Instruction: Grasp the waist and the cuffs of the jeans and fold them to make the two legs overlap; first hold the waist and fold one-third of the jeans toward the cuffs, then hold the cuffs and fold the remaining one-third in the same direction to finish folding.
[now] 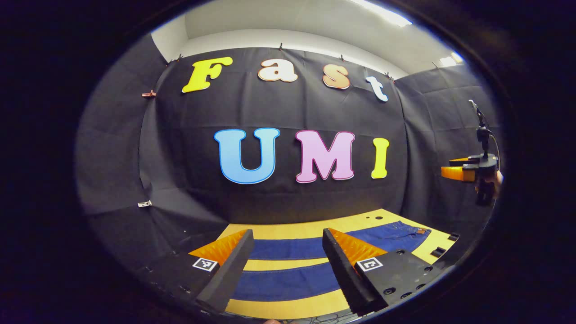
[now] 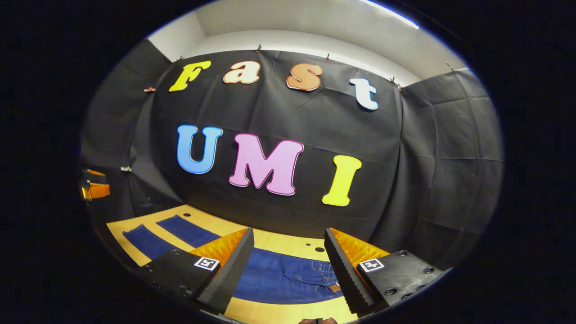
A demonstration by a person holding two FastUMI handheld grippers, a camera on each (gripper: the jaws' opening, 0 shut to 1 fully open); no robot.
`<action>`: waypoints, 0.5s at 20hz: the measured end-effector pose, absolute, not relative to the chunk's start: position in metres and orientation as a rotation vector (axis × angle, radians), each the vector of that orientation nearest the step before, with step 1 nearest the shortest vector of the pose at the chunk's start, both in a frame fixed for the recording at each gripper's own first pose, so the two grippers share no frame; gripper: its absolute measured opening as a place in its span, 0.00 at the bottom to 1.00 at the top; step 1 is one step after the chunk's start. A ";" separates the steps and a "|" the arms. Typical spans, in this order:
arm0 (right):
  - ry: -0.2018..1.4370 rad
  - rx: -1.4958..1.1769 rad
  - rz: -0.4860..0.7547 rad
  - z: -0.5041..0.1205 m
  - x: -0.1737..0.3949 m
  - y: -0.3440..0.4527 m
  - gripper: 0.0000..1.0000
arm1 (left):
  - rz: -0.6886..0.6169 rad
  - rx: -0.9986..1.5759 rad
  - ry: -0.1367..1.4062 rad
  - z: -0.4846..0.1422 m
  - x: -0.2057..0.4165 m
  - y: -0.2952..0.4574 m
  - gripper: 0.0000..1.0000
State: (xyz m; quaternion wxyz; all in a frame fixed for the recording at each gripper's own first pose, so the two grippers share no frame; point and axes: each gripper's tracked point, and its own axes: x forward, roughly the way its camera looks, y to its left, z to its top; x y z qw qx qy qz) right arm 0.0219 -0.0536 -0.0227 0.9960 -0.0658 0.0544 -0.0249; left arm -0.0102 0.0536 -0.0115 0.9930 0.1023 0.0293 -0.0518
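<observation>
Above the table, we see the left gripper [image 1: 288,265] poised level and facing the booth's back wall, its two fingers spread wide with nothing between them. Beneath and just beyond those fingers, the jeans [image 1: 288,281] lie flat on the yellow wooden table [image 1: 292,306], their two legs running as parallel blue bands across the left gripper view, a strip of bare tabletop showing between them. The waist end [image 1: 405,234] sits toward the right of that view, where a small brown patch marks the waistband.

In the right gripper view, we find the right gripper [image 2: 288,265] held in much the same pose: raised over the table, pointed at the wall, jaws parted and empty. Directly below its fingers is the waist of the jeans, seams and a pocket visible, while the two legs stretch away to the left across the table.

At the far right of the left gripper view, the right gripper appears again, aloft and well clear of the table, with part of a hand [image 1: 492,182] wrapped around its handle. At the left edge of the right gripper view, the tips of the left gripper show, also well above the tabletop.
</observation>
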 end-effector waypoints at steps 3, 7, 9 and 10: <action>0.237 -0.134 -0.086 -0.063 0.023 -0.080 0.96 | -0.153 0.335 0.167 -0.057 -0.008 0.079 0.96; 0.419 -0.067 -0.065 -0.138 0.029 -0.097 0.96 | -0.269 0.465 0.354 -0.132 -0.005 0.093 0.98; 0.534 -0.091 -0.006 -0.181 0.037 -0.104 0.96 | -0.356 0.547 0.433 -0.157 0.006 0.100 0.98; 0.590 -0.117 0.042 -0.202 0.041 -0.105 0.97 | -0.399 0.565 0.465 -0.166 0.013 0.103 0.98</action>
